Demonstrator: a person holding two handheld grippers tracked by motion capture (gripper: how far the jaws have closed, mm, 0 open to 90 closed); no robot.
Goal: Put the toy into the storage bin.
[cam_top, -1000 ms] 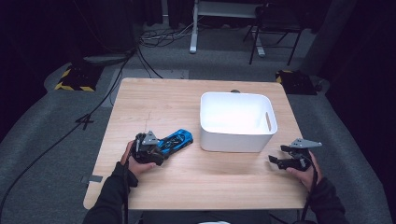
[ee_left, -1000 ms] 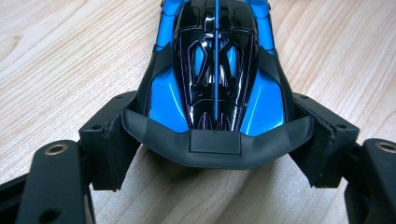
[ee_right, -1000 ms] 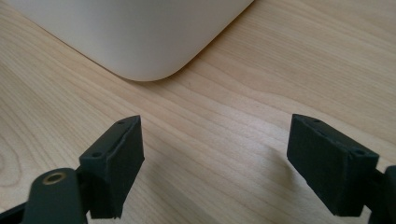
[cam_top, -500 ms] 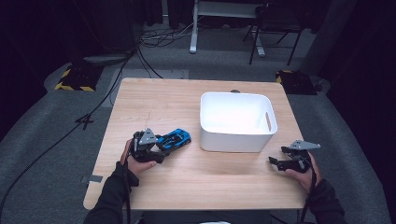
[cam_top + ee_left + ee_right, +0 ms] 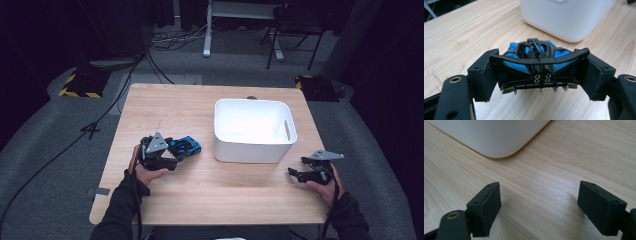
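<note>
On the light wooden table point(image 5: 210, 200) stands a white rectangular plastic tub point(image 5: 255, 131), left of it the left gripper point(image 5: 539, 75) clamps its 2 jaws on a blue-and-black toy car point(image 5: 537, 56), while the right gripper point(image 5: 539, 205) hovers wide open, holding nothing.
</note>
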